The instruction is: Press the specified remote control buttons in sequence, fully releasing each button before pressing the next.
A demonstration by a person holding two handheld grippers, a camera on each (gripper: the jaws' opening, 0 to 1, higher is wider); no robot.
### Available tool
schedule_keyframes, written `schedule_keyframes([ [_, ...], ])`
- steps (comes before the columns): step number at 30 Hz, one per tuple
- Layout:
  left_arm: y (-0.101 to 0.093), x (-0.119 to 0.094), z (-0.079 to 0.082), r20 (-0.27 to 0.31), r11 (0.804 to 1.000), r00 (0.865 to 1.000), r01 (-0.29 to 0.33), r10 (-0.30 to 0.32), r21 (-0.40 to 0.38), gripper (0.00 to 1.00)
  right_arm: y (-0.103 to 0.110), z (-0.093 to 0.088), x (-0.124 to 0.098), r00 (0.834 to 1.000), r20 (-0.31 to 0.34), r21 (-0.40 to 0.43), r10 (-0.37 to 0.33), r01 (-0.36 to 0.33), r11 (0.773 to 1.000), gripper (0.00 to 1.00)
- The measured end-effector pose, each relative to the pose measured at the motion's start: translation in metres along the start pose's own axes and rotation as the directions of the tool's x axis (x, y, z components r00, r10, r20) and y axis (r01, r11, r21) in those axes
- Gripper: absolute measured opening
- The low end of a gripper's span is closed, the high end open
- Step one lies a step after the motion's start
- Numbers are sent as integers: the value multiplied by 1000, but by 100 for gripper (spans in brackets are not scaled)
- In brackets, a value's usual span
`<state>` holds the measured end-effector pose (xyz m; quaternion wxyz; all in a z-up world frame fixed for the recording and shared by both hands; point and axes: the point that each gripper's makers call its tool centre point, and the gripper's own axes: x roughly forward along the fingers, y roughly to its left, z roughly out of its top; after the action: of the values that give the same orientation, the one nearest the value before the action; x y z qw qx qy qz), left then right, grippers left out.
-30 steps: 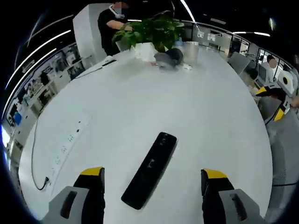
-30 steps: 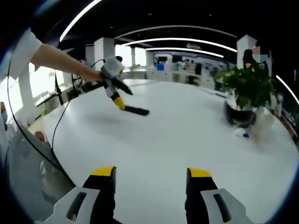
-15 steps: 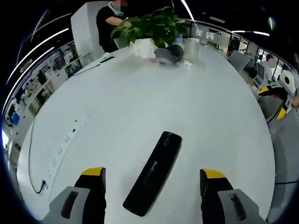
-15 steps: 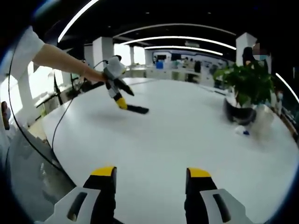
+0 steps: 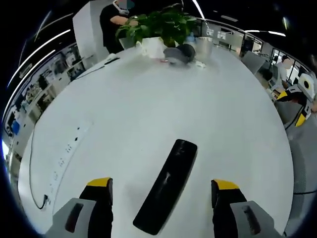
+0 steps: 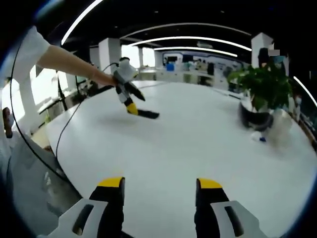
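One black remote (image 5: 167, 186) lay flat on the white table (image 5: 148, 109), low in the centre of the left gripper view, running diagonally from lower left to upper right. It sat between the two yellow-tipped jaws of the left gripper (image 5: 161, 192), which stood spread wide on either side of it and did not touch it. One white power strip (image 5: 67, 151) with a dark cable lay at the left of that view. At the top stood one potted plant (image 5: 161, 25), with a dark rounded object (image 5: 178, 53) and a pale cup (image 5: 203, 48) just beside it. A person in dark clothes (image 5: 111, 22) stood behind the plant.

In the right gripper view, the right gripper (image 6: 159, 194) at the bottom was spread open over bare table with nothing between its jaws. In the upper left of that view a hand (image 6: 101, 78) held the left gripper above the remote (image 6: 147, 114). The plant (image 6: 260, 89) stood at the right.
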<state>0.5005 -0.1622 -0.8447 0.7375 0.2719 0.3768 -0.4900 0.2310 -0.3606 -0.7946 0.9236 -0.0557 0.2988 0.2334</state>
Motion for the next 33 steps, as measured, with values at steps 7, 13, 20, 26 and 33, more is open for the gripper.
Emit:
schedule_keyframes([
  [7, 4, 6, -4, -24, 999, 999, -27, 27, 27, 83, 1, -1, 0, 1000, -6, 3, 8, -8, 1000, 54],
  [13, 1, 8, -5, -29, 999, 999, -15, 16, 28, 81, 2, -1, 1, 1000, -7, 7, 13, -13, 1000, 54],
  [20, 1, 10, -6, -36, 999, 999, -15, 16, 30, 79, 4, -3, 2, 999, -15, 8, 28, -28, 1000, 51],
  [26, 0, 13, -10, -58, 998, 998, -19, 22, 66, 74, 3, -3, 2, 1000, -13, 10, 26, -26, 1000, 52],
  [33, -5, 15, -9, -62, 998, 998, 13, -10, 58, 62, 3, -3, 2, 1000, -13, 5, 25, -25, 1000, 52],
])
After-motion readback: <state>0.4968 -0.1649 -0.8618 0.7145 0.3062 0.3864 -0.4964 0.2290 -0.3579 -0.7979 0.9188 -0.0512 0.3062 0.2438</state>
